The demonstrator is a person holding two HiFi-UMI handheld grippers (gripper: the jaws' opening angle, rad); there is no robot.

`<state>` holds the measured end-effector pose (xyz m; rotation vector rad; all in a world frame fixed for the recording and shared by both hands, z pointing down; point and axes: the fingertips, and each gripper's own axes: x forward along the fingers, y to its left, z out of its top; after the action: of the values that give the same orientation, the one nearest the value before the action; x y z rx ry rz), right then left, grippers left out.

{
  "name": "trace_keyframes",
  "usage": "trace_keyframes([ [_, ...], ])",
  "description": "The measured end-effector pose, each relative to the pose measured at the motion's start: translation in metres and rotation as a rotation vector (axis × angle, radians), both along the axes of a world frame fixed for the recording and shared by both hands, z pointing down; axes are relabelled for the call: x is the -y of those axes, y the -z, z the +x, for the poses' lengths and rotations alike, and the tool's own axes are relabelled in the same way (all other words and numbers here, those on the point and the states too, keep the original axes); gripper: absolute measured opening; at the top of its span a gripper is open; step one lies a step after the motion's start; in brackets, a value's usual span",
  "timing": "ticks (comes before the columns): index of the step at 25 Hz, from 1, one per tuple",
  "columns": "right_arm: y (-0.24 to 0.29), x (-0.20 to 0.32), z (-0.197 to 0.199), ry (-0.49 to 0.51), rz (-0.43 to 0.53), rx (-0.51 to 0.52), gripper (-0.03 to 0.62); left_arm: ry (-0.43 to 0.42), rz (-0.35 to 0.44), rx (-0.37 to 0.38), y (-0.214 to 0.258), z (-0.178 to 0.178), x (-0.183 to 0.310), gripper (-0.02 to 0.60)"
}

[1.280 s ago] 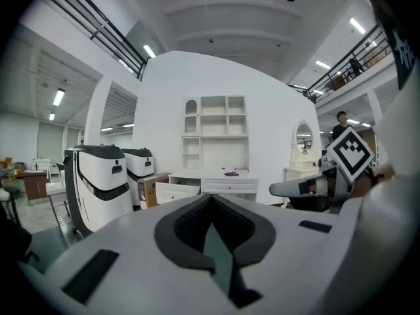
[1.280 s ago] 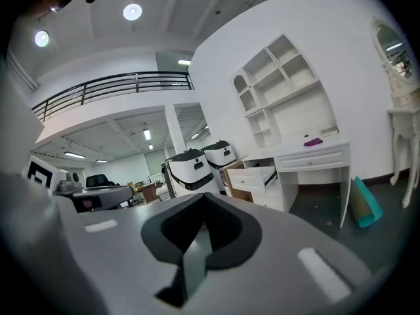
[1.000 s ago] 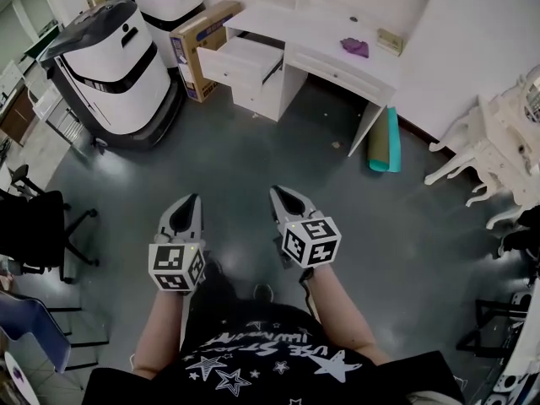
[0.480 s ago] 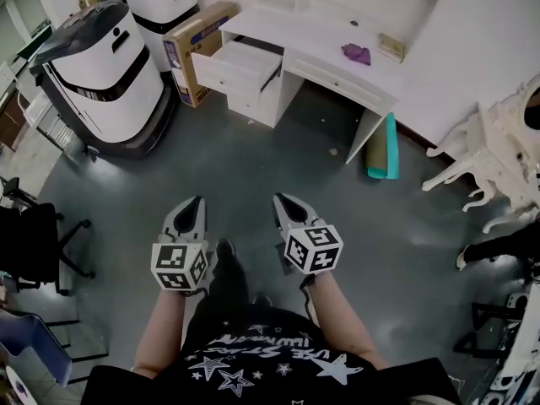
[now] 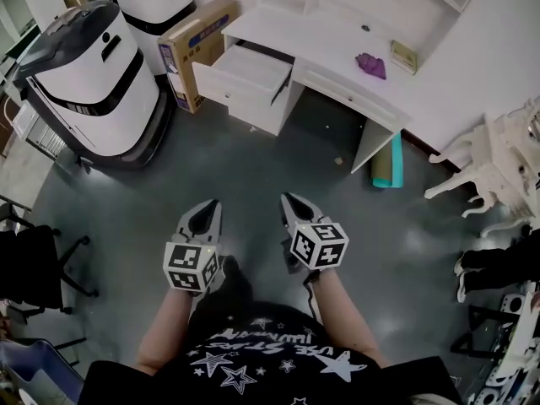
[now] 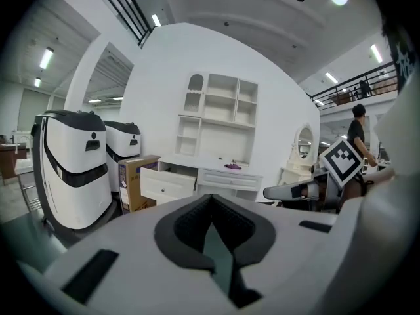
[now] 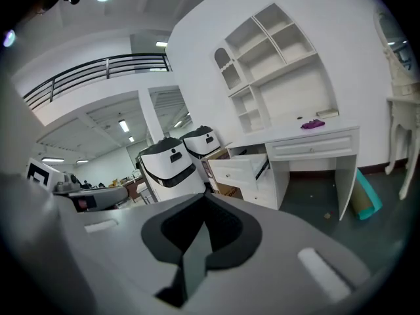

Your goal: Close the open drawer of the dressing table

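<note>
The white dressing table (image 5: 337, 36) stands against the far wall. Its top left drawer (image 5: 245, 72) is pulled out and looks empty. The drawer also shows in the left gripper view (image 6: 167, 183) and the right gripper view (image 7: 239, 169). My left gripper (image 5: 209, 207) and right gripper (image 5: 290, 201) are held side by side over the grey floor, well short of the table, pointing toward it. Both are shut with nothing between the jaws. The shut tips show in each gripper's own view, left gripper (image 6: 210, 199) and right gripper (image 7: 205, 199).
Two large white-and-black machines (image 5: 89, 66) and a cardboard box (image 5: 192, 45) stand left of the drawer. A teal roll (image 5: 388, 160) leans by the table's right leg. A purple cloth (image 5: 370, 64) lies on the tabletop. Ornate white furniture (image 5: 498, 167) is at the right, a black chair (image 5: 34, 264) at the left.
Both grippers and the person have moved forward across the floor toward the dressing table, which now looks nearer. Both grippers stayed shut.
</note>
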<state>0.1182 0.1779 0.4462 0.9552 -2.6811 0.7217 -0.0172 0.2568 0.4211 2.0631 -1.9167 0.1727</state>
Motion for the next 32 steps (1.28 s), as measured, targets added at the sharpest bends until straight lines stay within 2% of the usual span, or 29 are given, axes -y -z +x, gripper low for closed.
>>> trace_keyframes([
  [12,-0.010,0.089,-0.083,-0.057,-0.017,-0.059,0.003,-0.054,-0.041,-0.047,-0.022,-0.099,0.092,0.009],
  [20,-0.022,0.114,-0.105,-0.043,-0.034,-0.117,0.003,-0.071,-0.066,-0.050,-0.038,-0.127,0.131,0.011],
  [24,-0.033,0.148,-0.112,-0.087,-0.050,-0.106,0.003,-0.072,-0.066,-0.044,-0.042,-0.134,0.151,0.010],
  [29,-0.046,0.191,-0.133,-0.051,-0.077,-0.081,0.003,-0.037,-0.100,-0.027,-0.051,-0.149,0.185,0.010],
  [32,-0.046,0.222,-0.143,-0.033,-0.078,-0.072,0.003,-0.052,-0.110,0.000,-0.050,-0.150,0.211,0.011],
])
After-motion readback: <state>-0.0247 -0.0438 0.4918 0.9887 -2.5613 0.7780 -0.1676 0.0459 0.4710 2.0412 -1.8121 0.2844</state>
